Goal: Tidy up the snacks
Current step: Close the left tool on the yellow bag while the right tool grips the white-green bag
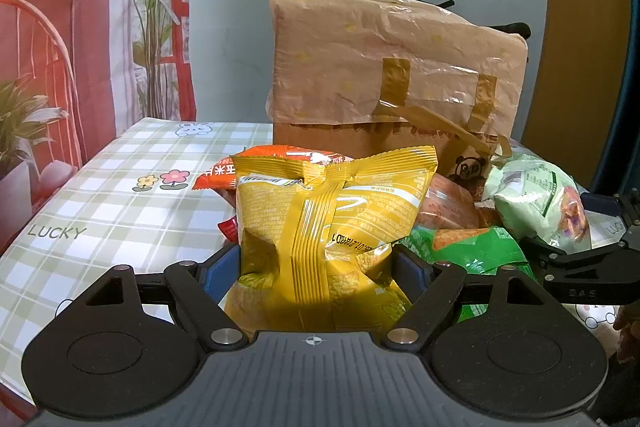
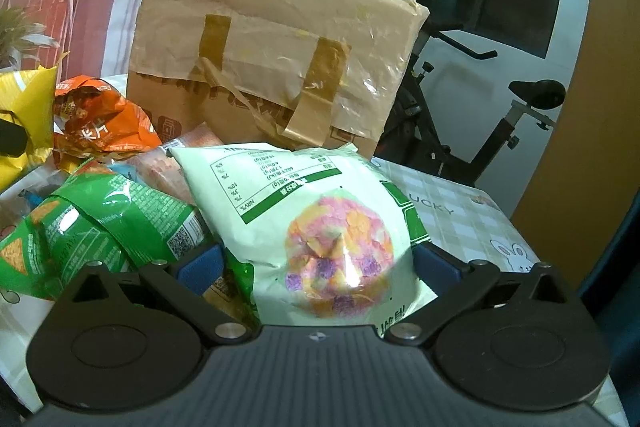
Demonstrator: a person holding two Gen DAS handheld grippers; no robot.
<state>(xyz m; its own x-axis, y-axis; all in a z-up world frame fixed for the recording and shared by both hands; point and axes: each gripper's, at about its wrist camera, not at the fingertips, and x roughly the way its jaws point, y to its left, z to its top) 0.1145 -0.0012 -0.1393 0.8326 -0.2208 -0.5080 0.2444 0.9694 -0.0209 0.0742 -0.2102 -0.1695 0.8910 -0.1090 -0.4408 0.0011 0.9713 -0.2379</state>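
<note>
My left gripper (image 1: 318,267) is shut on a yellow snack bag (image 1: 332,215) and holds it upright above the table. My right gripper (image 2: 316,267) is shut on a pale green snack bag (image 2: 320,211) printed with pink and orange puffs; that bag also shows at the right in the left wrist view (image 1: 536,195). An orange bag (image 2: 100,119) and a bright green bag (image 2: 100,227) lie in a pile between the two grippers. A brown paper bag (image 1: 392,67) with taped handles stands behind the pile.
The table has a green checked cloth (image 1: 100,195) with "LUCKY" print. An exercise bike (image 2: 500,115) stands behind the table's right side. A red-and-white printed backdrop (image 1: 80,7) hangs at the left.
</note>
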